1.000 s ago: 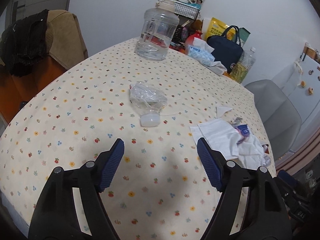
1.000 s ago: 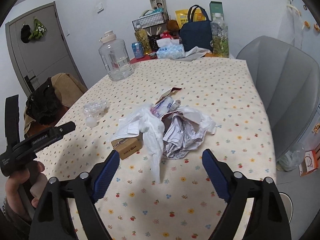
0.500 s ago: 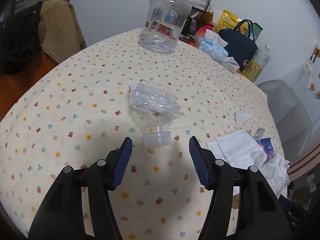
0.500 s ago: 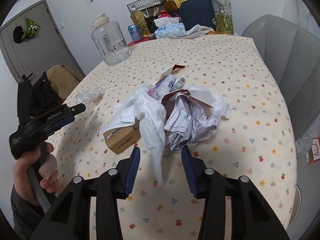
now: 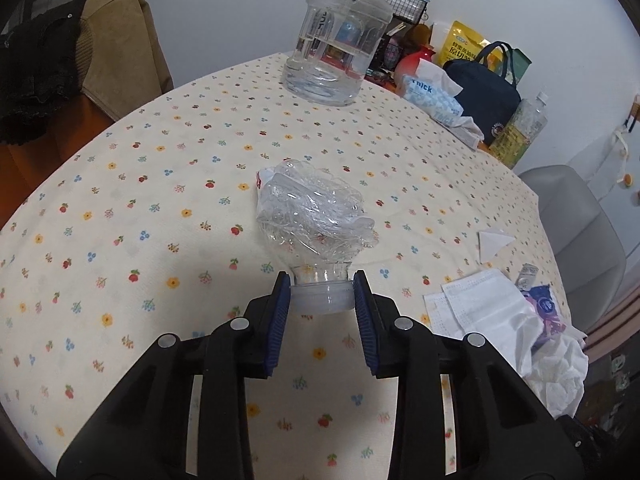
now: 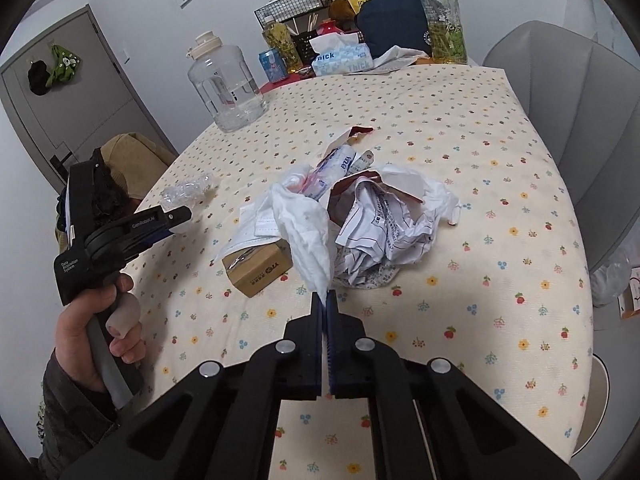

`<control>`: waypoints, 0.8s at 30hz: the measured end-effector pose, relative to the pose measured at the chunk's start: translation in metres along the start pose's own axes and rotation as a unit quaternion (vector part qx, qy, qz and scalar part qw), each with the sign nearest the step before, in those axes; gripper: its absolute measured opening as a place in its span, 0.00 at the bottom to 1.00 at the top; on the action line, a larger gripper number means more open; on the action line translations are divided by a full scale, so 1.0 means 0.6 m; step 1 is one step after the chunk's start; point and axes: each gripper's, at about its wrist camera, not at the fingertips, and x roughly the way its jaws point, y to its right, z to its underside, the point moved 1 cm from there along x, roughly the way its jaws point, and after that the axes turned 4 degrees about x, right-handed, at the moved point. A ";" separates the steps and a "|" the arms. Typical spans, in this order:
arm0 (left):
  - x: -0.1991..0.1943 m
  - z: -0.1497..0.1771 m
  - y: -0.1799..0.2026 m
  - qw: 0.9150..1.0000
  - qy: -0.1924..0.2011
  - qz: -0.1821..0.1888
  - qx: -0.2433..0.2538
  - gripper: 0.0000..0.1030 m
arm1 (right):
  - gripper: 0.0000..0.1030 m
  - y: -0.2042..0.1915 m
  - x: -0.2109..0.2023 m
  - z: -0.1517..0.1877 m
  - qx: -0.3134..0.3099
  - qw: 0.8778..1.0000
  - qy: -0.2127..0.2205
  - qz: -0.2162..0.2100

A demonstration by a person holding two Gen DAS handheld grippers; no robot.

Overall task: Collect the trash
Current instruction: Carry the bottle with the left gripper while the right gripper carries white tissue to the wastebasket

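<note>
A crushed clear plastic bottle [image 5: 312, 212] lies on the flowered tablecloth [image 5: 140, 208]. My left gripper [image 5: 322, 294] is shut on its white cap end. The bottle also shows in the right wrist view [image 6: 188, 194], with the left gripper [image 6: 176, 218] at it. My right gripper [image 6: 325, 300] is shut on the lower tip of a white tissue [image 6: 308, 236]. The tissue hangs over a trash pile of crumpled paper [image 6: 384, 232], wrappers [image 6: 336, 168], a face mask [image 6: 256, 228] and a small cardboard box [image 6: 258, 270].
A big clear water jug [image 5: 340, 36] stands at the table's far side, with a tissue pack [image 5: 432, 96], a navy bag [image 5: 488, 84], bottles and a wire basket [image 6: 292, 4]. A grey chair [image 6: 576, 128] stands at the right, a brown chair with dark clothes [image 5: 60, 64] at the left.
My left gripper moved forward and closed on the bottle's cap. My right gripper moved in and closed on the tissue's tip.
</note>
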 end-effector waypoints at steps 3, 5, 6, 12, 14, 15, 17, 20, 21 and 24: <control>-0.025 0.008 0.005 1.000 0.008 0.006 0.005 0.31 | 0.03 -0.002 -0.011 0.002 -0.001 1.000 0.009 -0.005; -0.044 0.013 0.012 1.000 0.013 0.015 0.011 0.31 | 0.02 -0.006 -0.022 0.002 -0.004 1.000 0.017 -0.007; -0.053 0.016 0.016 1.000 0.017 0.017 0.014 0.31 | 0.02 -0.006 -0.026 0.003 -0.004 1.000 0.020 -0.009; -0.108 0.024 0.038 0.998 0.038 0.033 0.024 0.30 | 0.02 0.000 -0.066 0.005 0.002 0.999 0.048 -0.015; -0.123 0.025 0.053 0.998 0.044 0.040 0.031 0.31 | 0.02 0.004 -0.080 0.007 0.005 0.998 0.057 -0.017; -0.130 0.025 0.061 0.997 0.047 0.044 0.034 0.31 | 0.02 0.006 -0.087 0.007 0.007 0.998 0.061 -0.018; -0.143 0.026 0.080 0.996 0.053 0.051 0.043 0.31 | 0.02 0.011 -0.105 0.007 0.009 0.997 0.073 -0.021; -0.163 0.030 0.107 0.995 0.060 0.063 0.057 0.31 | 0.02 0.021 -0.130 0.008 0.012 0.996 0.091 -0.020; -0.168 0.032 0.119 0.994 0.061 0.068 0.063 0.31 | 0.02 0.024 -0.135 0.008 0.013 0.995 0.094 -0.019; -0.177 0.040 0.150 0.992 0.061 0.082 0.077 0.31 | 0.02 0.041 -0.157 0.008 0.023 0.994 0.107 -0.014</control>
